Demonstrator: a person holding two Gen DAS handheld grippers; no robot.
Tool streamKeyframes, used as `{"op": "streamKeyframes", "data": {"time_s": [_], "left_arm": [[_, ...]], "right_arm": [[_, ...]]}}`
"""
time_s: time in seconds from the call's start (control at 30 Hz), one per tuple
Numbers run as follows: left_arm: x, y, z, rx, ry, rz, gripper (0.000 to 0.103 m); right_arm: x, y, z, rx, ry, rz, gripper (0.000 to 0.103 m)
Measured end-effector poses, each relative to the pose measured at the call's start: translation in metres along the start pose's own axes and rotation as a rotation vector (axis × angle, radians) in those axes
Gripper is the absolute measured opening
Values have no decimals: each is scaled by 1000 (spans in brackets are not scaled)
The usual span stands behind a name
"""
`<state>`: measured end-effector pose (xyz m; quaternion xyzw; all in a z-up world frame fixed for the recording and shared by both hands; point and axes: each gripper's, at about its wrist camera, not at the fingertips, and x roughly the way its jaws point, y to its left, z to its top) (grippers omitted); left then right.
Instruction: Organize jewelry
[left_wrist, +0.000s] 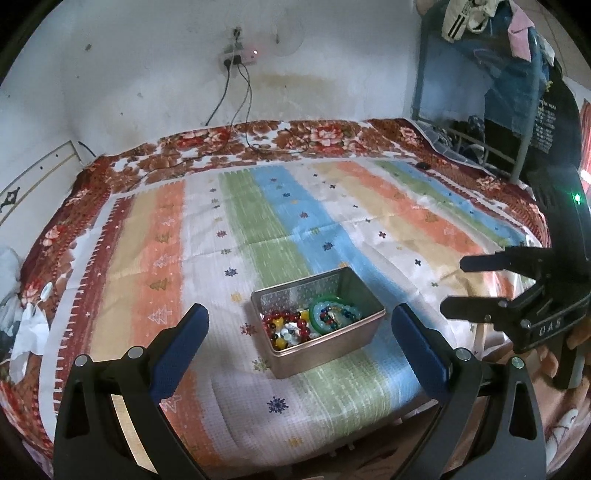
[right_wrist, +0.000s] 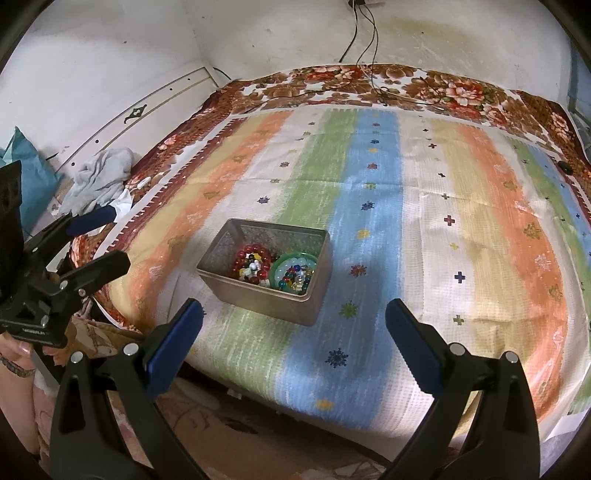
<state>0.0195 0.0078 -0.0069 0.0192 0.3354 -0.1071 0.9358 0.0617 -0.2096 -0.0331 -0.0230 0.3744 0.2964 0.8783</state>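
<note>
Two hand-held grippers with blue-padded black fingers hover at the near edge of a bed. The left gripper (left_wrist: 299, 325) is spread wide and grips nothing, as is the right gripper (right_wrist: 293, 319); each frames the same container from its own camera.

Just beyond the fingertips, a rectangular silver-coloured metal tin without a lid (left_wrist: 332, 350) (right_wrist: 258, 299) sits on a striped cloth of orange, green, blue and white bands dotted with small snowflake motifs (left_wrist: 258, 221) (right_wrist: 424, 221). Inside the tin lie a red beaded bracelet (left_wrist: 286, 320) (right_wrist: 253, 254), a green bangle (left_wrist: 317, 319) (right_wrist: 275, 275) ringing a cluster of small multicoloured beads (left_wrist: 338, 314) (right_wrist: 295, 275), and loose yellow and white beads between them.

In the left camera's view, the right gripper appears at the right, off the bed's edge and well apart from the tin. The right camera shows the left gripper at the left in the same way.

Farther back, a brown-and-red floral blanket (left_wrist: 258, 140) (right_wrist: 369, 81) borders the cloth. Dark cables (left_wrist: 243, 110) (right_wrist: 369, 55) trail down a stained white wall (left_wrist: 129, 74) (right_wrist: 110, 44) onto the blanket.
</note>
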Motion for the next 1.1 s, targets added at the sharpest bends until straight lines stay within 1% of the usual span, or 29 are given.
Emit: {"op": "streamKeyframes", "data": {"time_s": [0.1,0.17,0.2,0.27,0.43,0.7,0.8,1.1], "left_arm": [[-1,1,0,-11,-5,4,97],[-1,1,0,-11,-1,6,97],[0,1,-1,-13,0,8,97],[0,2,-1,-17,4,4,97],[0,2,-1,-17,6,-13,97],[-1,1,-2,-21,6,3,97],[-3,2,-2,-27,-3,-9,97],[2,2,-1,-31,23,-9,97]], "right_arm": [[-3,3,-2,-14,-12,-4,98],[-10,7,-3,-27,-57,-43,98],[-13,9,-3,-35,-78,-48,98],[-16,9,-3,-33,-89,-39,98],[-10,8,-3,-30,-68,-32,98],[-6,12,-5,-46,-51,-31,98],[-5,13,-6,-48,-45,-31,98],[-3,12,-7,-52,-36,-32,98]]}}
